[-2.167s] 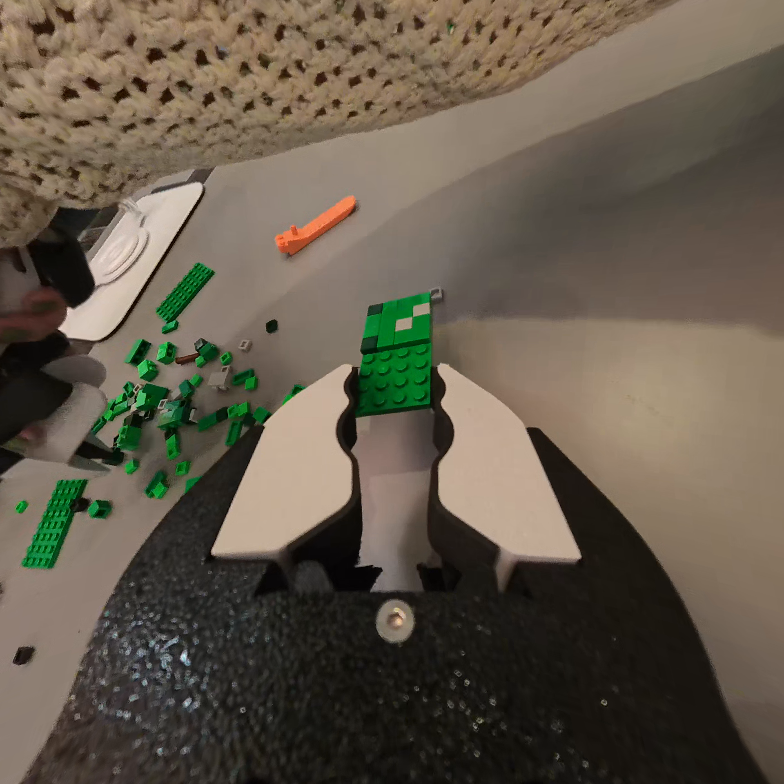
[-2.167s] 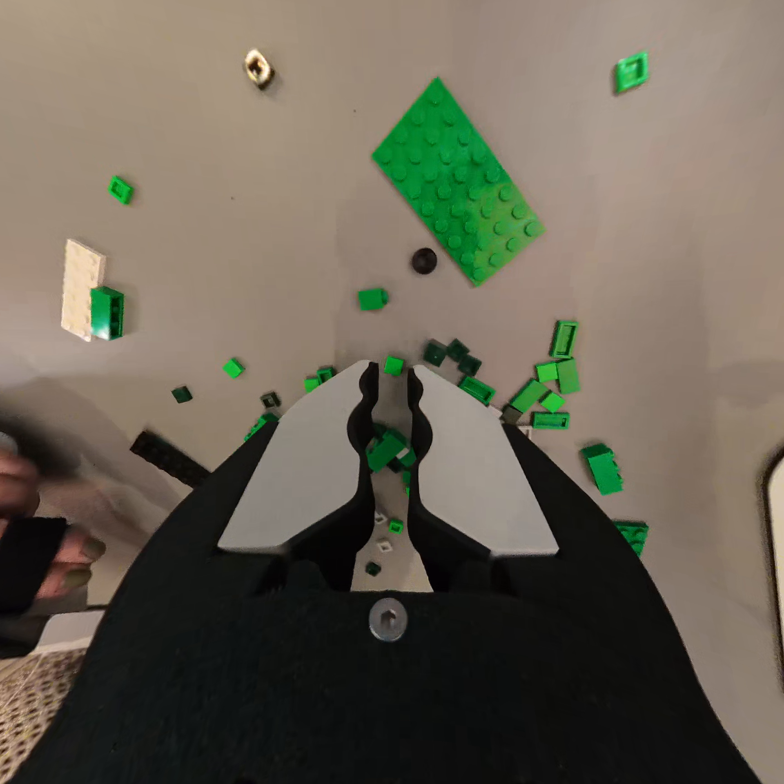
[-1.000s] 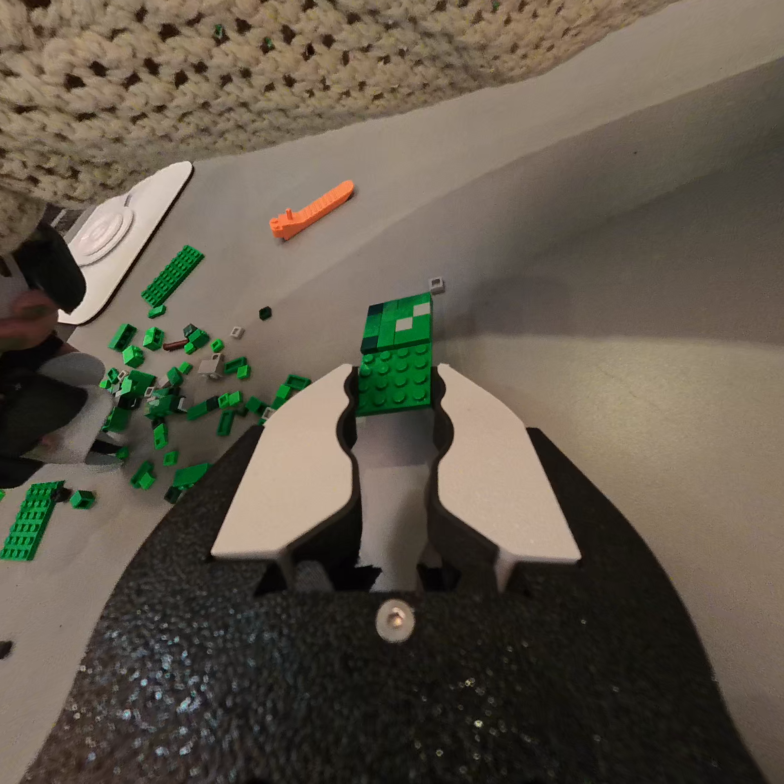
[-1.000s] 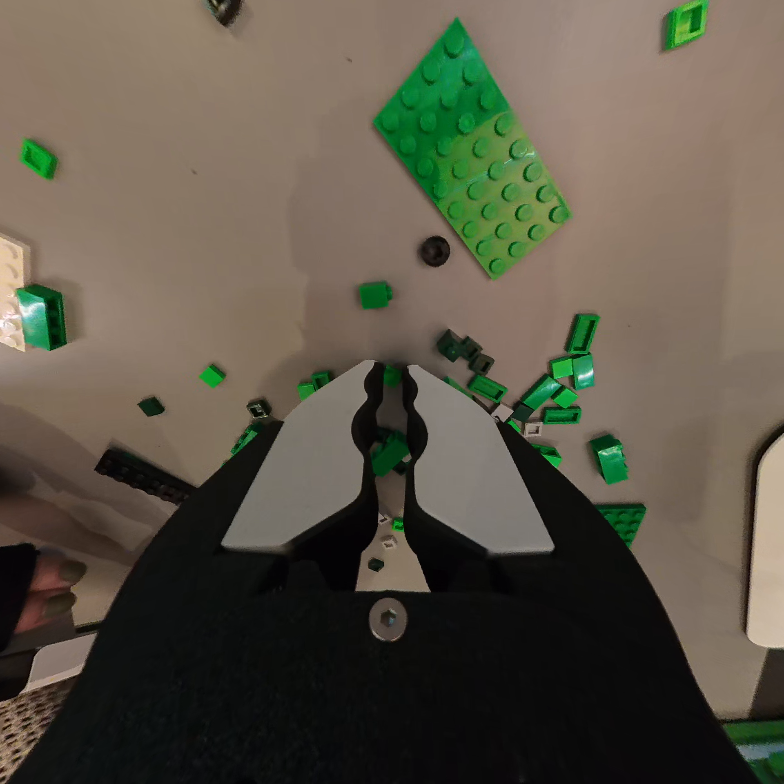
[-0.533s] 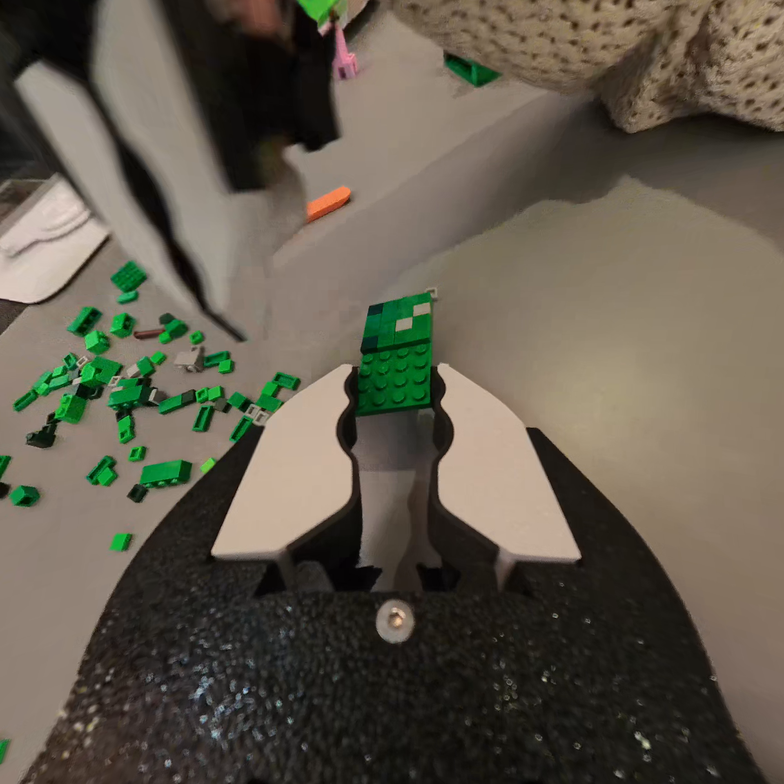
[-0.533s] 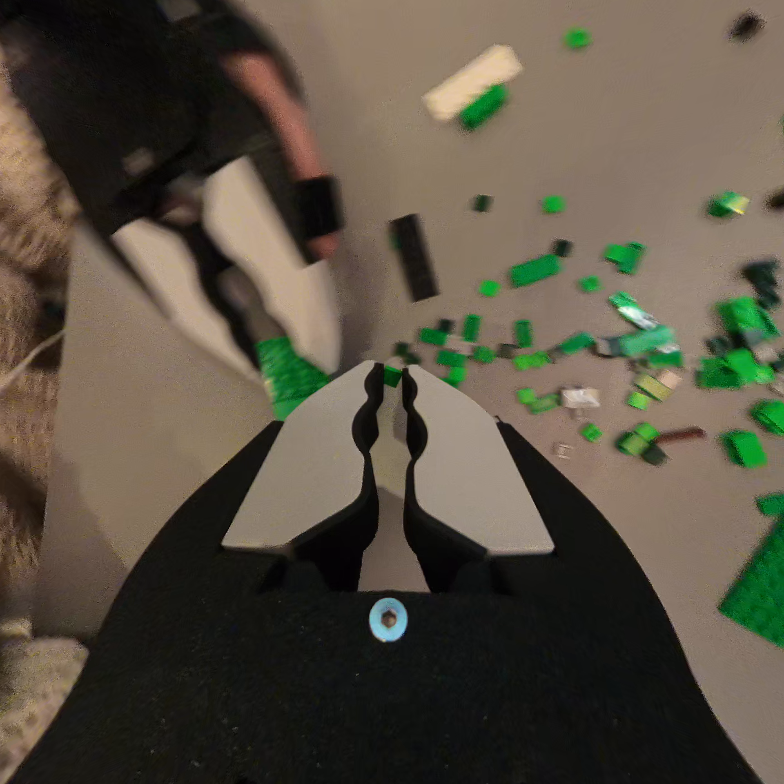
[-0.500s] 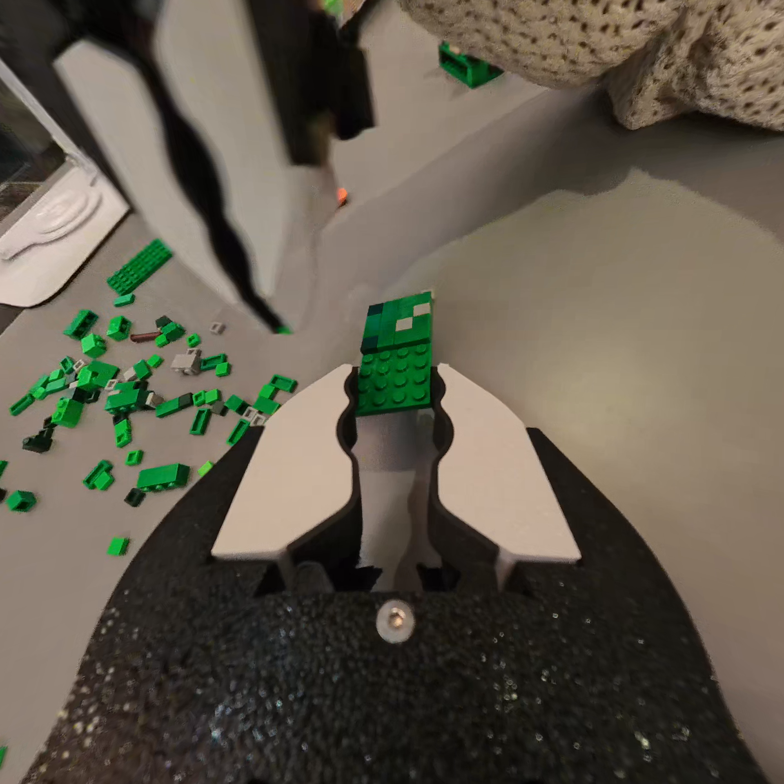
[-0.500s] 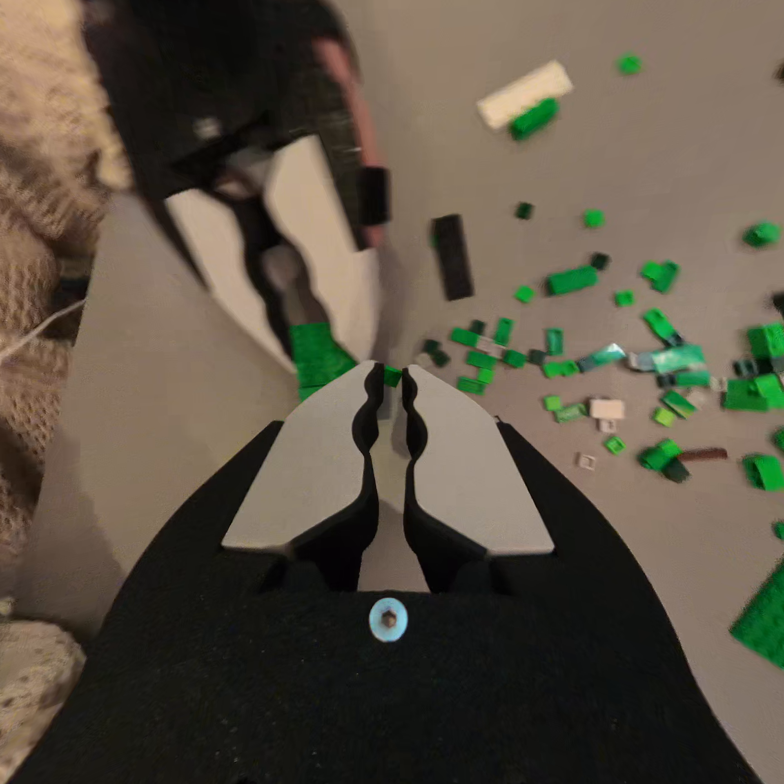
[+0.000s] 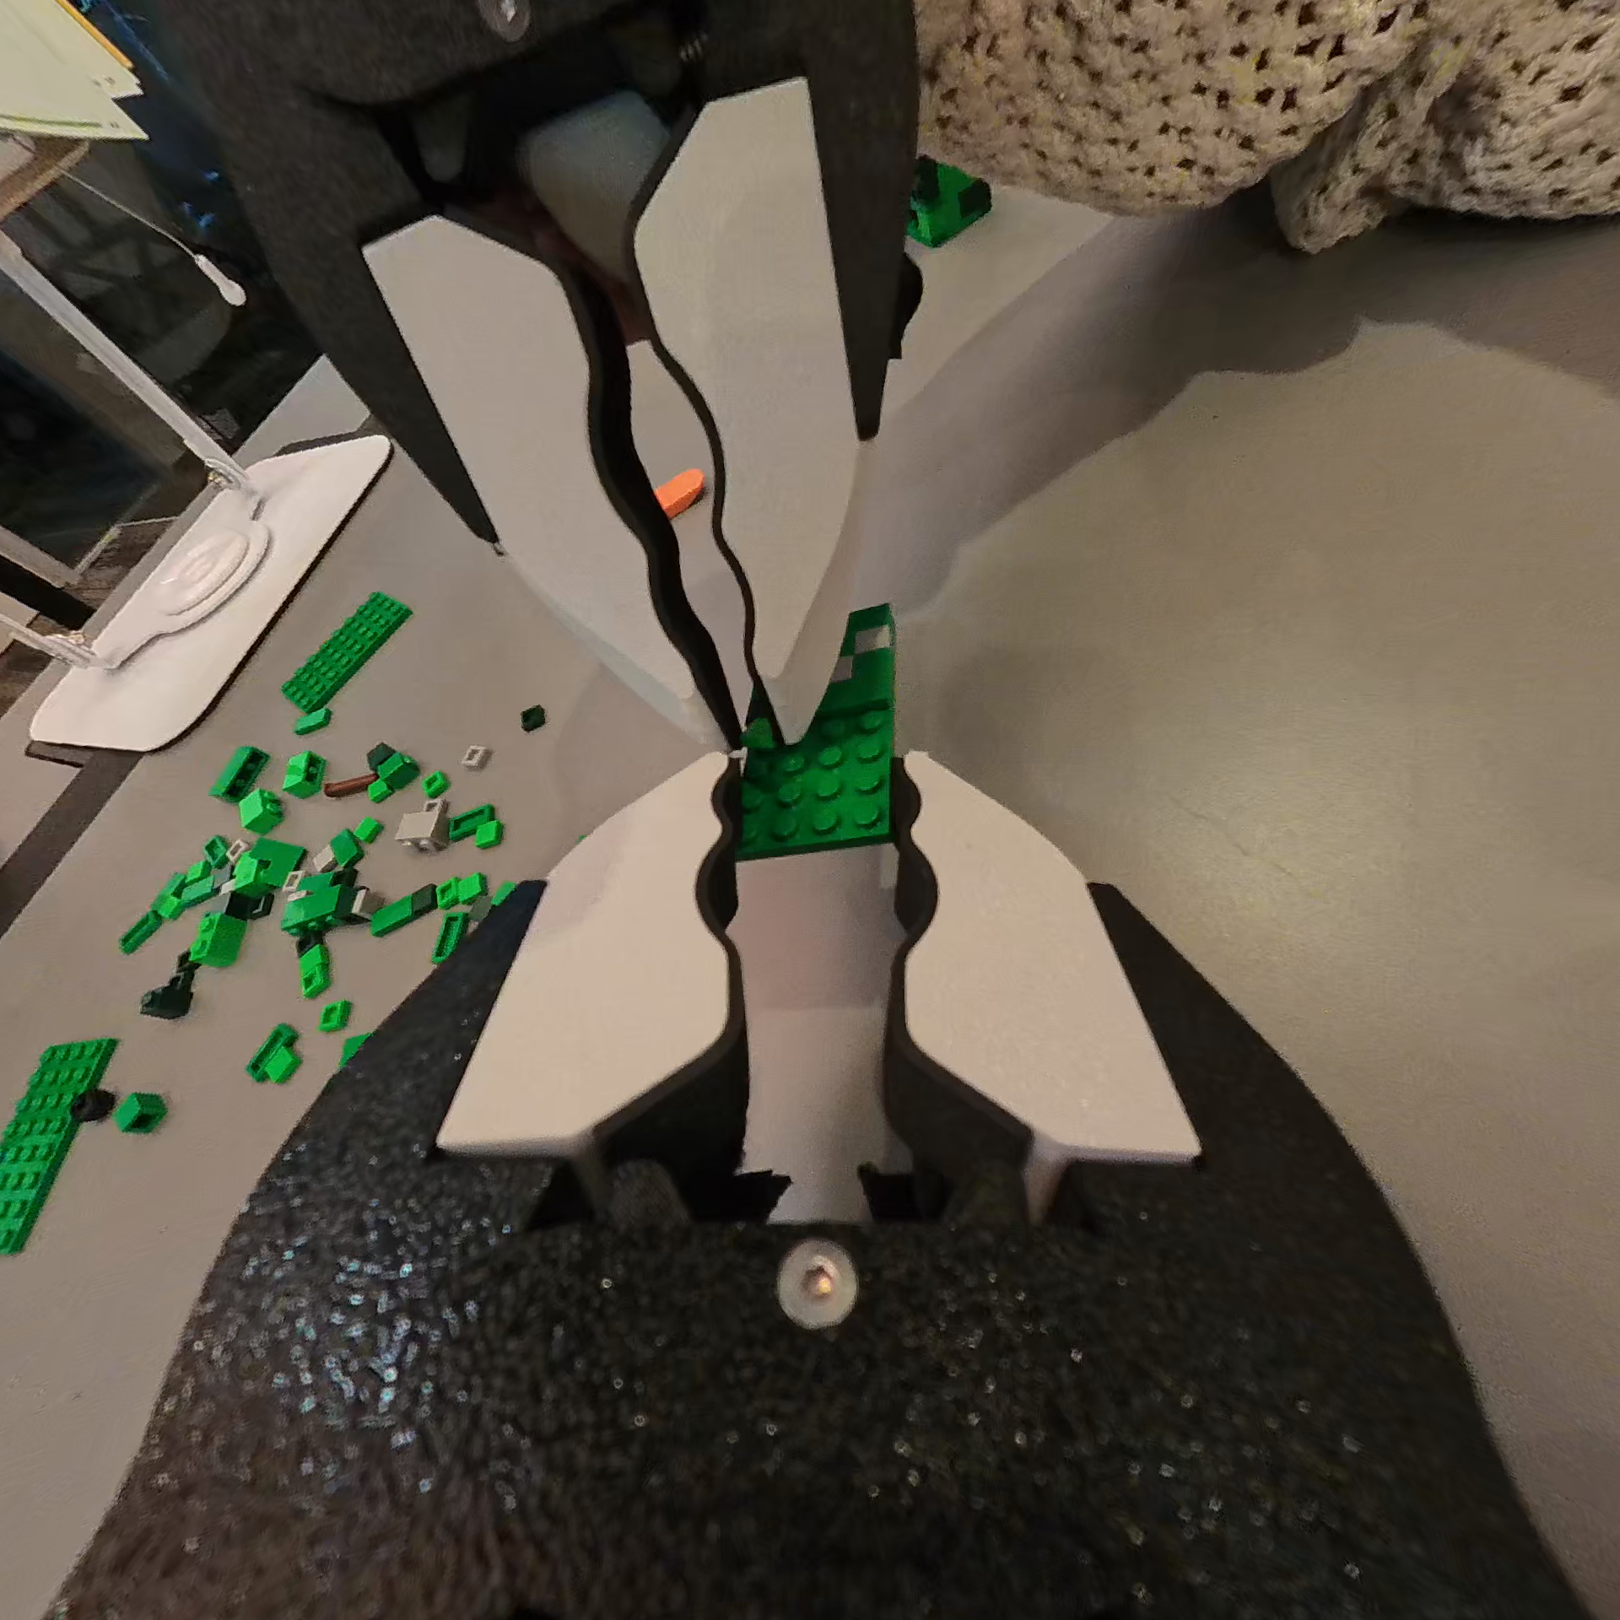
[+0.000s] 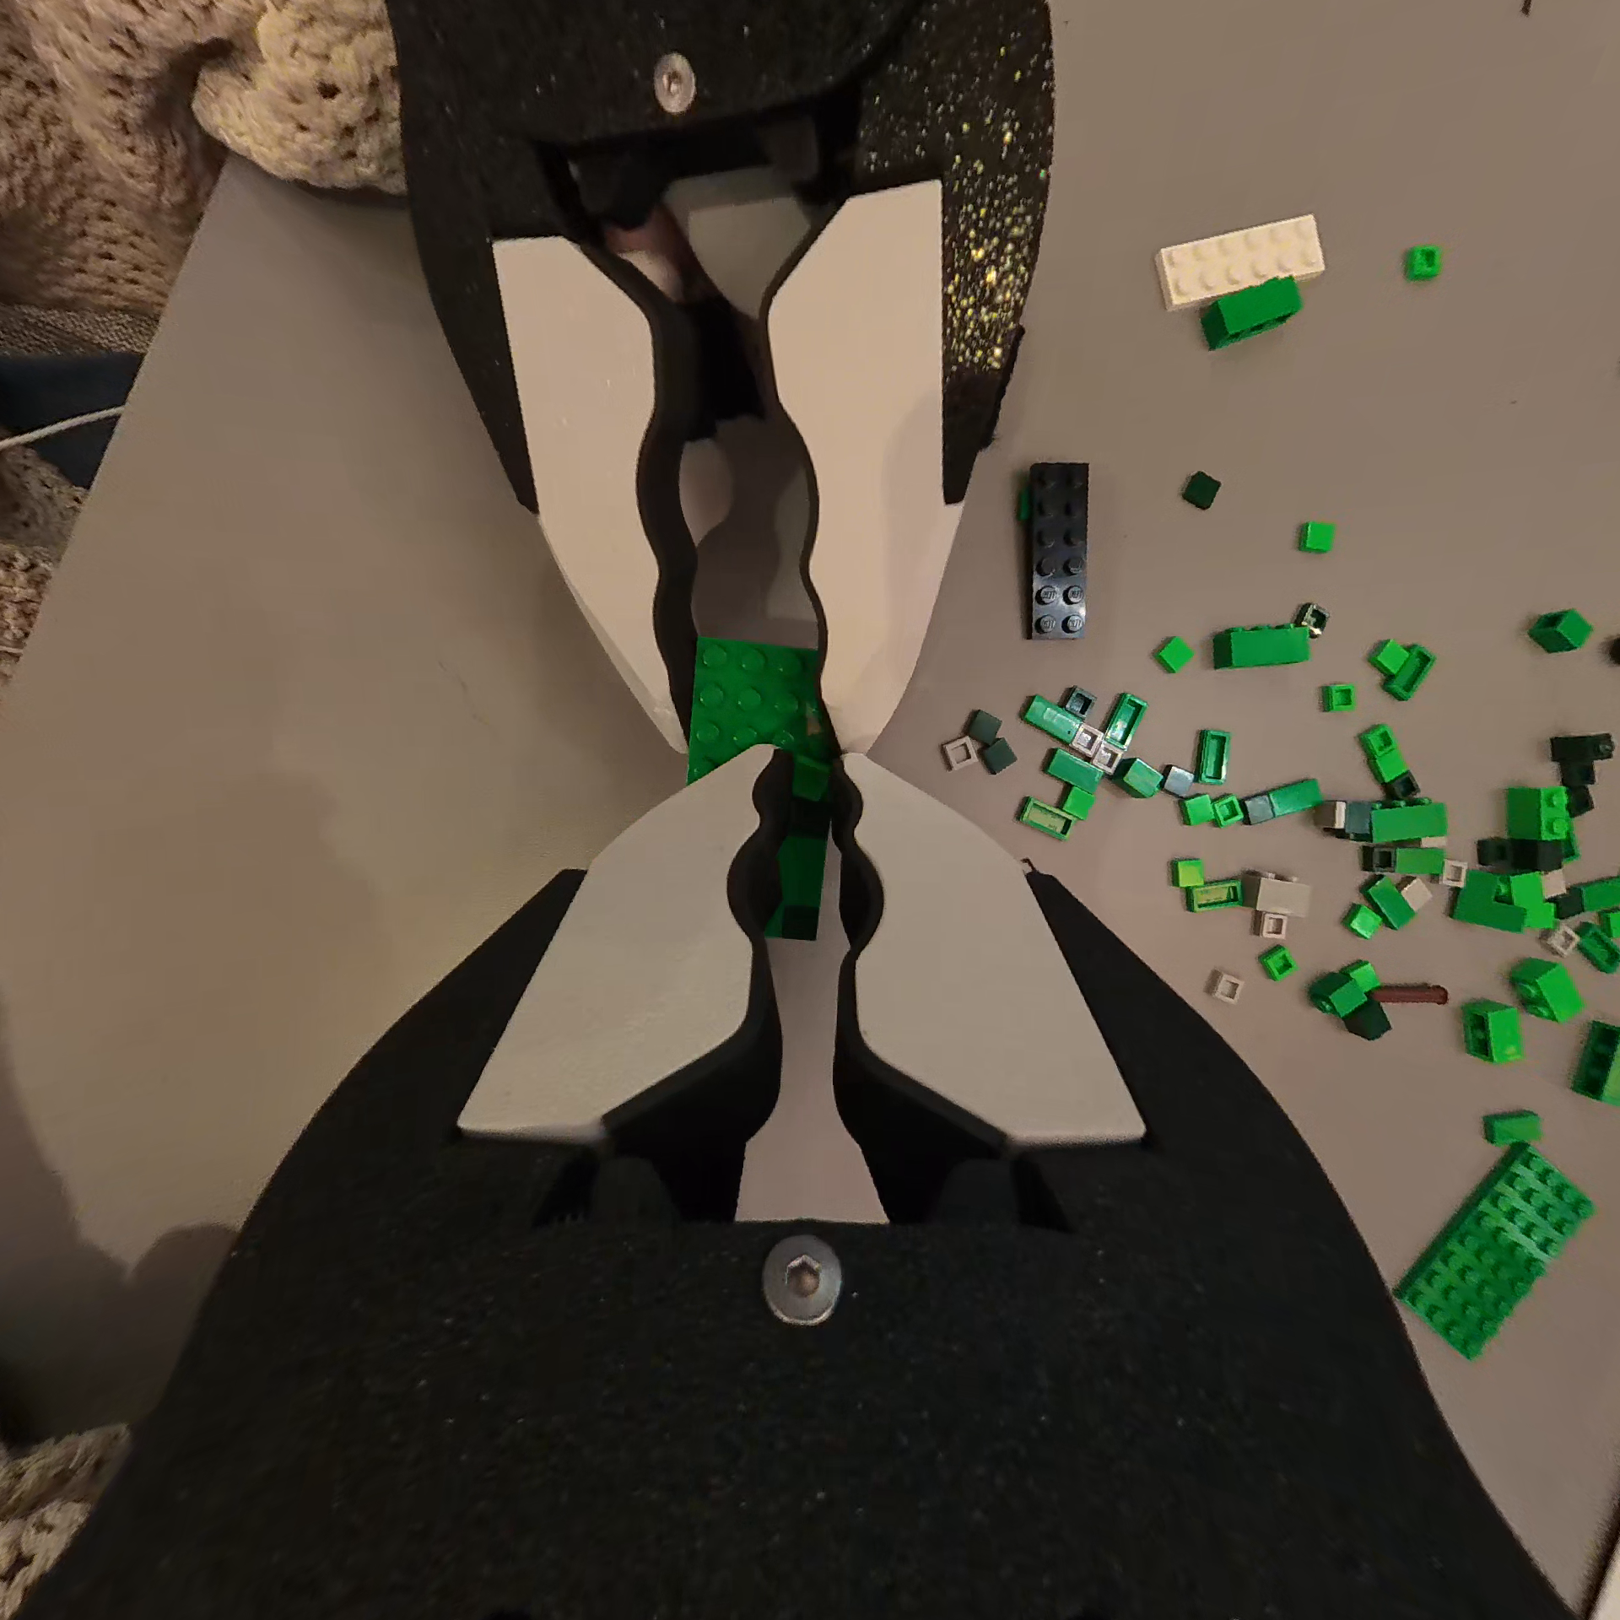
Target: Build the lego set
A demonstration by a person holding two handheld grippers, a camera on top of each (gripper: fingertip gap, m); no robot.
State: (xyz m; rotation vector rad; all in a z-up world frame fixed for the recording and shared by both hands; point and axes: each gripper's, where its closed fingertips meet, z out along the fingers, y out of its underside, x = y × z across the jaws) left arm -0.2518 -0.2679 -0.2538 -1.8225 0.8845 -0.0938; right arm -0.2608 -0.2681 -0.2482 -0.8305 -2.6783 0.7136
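The green plate assembly [image 9: 820, 793] hangs a little above the grey table [image 9: 1271, 701], clamped by its two long edges between the fingers of the left gripper [image 9: 815, 771]; its far half carries smooth green and pale tiles, its near half shows bare studs. I judge it light and stiff, but the pressed-on parts can pop off, so the edge grip is a good one and any push should go straight down on the studs. The right gripper [image 10: 802, 767] comes from the opposite side, its jaws nearly closed on a small green piece [image 9: 758, 735] that sits at the corner of the plate; I cannot tell if it is already seated. The left wrist view shows the tiled end, the orange separator tool [image 9: 682, 491] and a long green plate [image 9: 346, 649] beside a white lamp base [image 9: 210, 605]. The right wrist view shows the scattered loose bricks [image 10: 1403, 841], a black plate [image 10: 1056, 548], a white brick [image 10: 1240, 259] and a wide green plate [image 10: 1495, 1249].
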